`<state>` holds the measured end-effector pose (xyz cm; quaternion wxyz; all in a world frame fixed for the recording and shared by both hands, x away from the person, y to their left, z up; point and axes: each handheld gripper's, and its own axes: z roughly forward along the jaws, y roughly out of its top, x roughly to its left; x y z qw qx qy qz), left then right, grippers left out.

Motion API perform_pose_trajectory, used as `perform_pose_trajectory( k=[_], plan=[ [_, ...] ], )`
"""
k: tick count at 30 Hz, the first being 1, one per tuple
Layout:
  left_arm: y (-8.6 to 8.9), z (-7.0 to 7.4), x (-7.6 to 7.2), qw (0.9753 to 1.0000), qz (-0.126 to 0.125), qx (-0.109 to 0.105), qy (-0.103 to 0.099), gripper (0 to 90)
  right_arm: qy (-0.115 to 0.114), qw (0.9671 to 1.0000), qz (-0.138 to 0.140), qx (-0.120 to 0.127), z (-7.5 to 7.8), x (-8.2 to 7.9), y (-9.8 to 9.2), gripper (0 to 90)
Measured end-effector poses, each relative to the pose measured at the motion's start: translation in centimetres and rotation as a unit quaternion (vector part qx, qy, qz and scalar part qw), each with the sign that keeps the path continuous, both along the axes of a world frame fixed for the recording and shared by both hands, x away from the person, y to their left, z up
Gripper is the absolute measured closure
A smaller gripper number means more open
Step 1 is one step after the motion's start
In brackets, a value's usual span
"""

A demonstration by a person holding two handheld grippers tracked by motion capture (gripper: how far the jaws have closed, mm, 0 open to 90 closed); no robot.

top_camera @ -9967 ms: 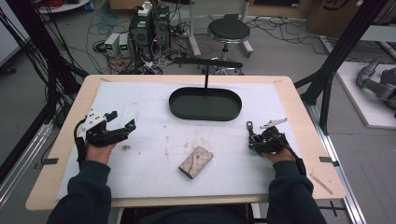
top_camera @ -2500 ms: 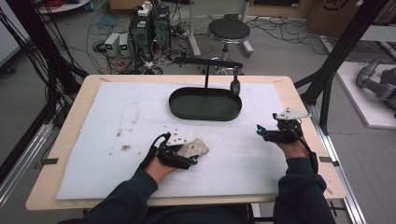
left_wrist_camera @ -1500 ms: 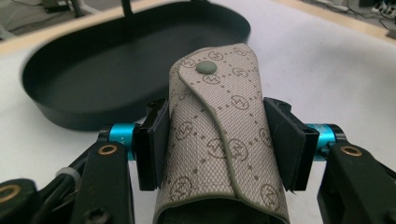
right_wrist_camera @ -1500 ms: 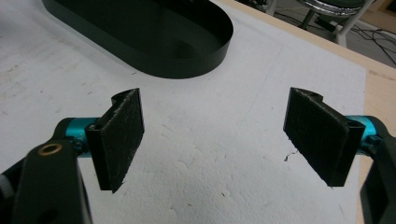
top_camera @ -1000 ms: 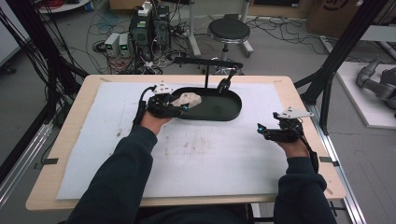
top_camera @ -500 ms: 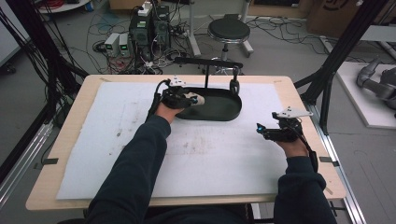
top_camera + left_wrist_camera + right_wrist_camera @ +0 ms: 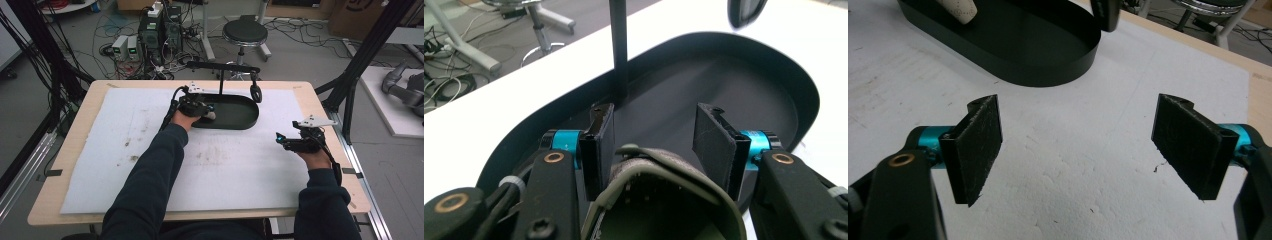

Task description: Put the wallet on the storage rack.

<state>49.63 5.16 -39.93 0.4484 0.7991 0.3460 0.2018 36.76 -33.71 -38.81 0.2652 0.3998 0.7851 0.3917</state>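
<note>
Carried from mid-table, the pale pouch (image 7: 210, 115) now sits inside the black tray (image 7: 240, 120) at its left end.
From above, left gripper (image 7: 199, 107) overhangs the tray rim; right gripper (image 7: 289, 141) rests on open white mat (image 7: 225, 170). Left gripper view: jaws parted, flanking the pouch (image 7: 659, 200). Right gripper view: jaws wide, empty.

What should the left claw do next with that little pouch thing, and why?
Probably open a bit wider and lift away. The left claw has the pouch low inside the black tray, and its jaws already look loose around it.
</note>
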Motion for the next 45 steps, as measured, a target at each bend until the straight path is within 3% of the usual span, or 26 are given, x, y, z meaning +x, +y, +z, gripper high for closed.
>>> perform_pose_trajectory(
  k=[8, 10, 11, 17, 20, 23, 28, 31, 40, 45],
  plan=[
    [0.1, -0.6, -0.3, 0.9999, 0.003, 0.011, -0.005, 52.0, -0.001, 1.0000, 0.000, -0.002, 0.0, -0.1, 0.1, 20.8],
    [-0.1, -1.3, -0.2, 0.9994, 0.000, 0.034, -0.004, 70.0, -0.001, 1.0000, 0.000, -0.002, 0.0, -0.1, 0.1, 20.8],
    [-0.2, -1.7, -0.1, 0.9995, 0.001, 0.032, 0.005, 67.3, -0.002, 1.0000, 0.001, -0.002, 0.0, -0.1, 0.1, 20.8],
    [-0.6, -2.4, 0.4, 0.9997, 0.015, 0.015, -0.014, 65.0, 0.001, 1.0000, -0.002, 0.004, -0.1, 0.0, -0.3, 20.8],
    [-0.4, -2.3, 0.4, 0.9995, 0.018, 0.015, -0.022, 61.7, 0.002, 1.0000, -0.003, 0.004, -0.1, 0.0, -0.4, 20.8],
    [0.0, -1.8, 0.4, 0.9993, 0.029, 0.001, -0.024, 56.4, 0.002, 1.0000, -0.001, 0.005, -0.1, 0.0, -0.4, 20.8],
    [0.5, -0.5, -0.8, 0.9994, 0.019, -0.014, -0.027, 53.9, 0.001, 1.0000, -0.002, 0.003, -0.1, 0.0, -0.4, 20.8],
    [1.1, -0.3, -1.5, 0.9993, 0.022, -0.026, -0.017, 51.5, 0.000, 1.0000, 0.000, -0.002, -0.1, -0.1, -0.2, 20.8],
    [3.8, -1.1, -4.7, 0.9985, 0.027, -0.048, -0.006, 51.1, 0.000, 1.0000, 0.000, -0.004, -0.1, -0.1, -0.2, 20.8],
    [4.3, -1.7, -4.8, 0.9986, 0.035, -0.040, -0.004, 52.8, 0.002, 1.0000, 0.000, -0.007, -0.2, -0.1, 0.0, 20.8]
  ],
)
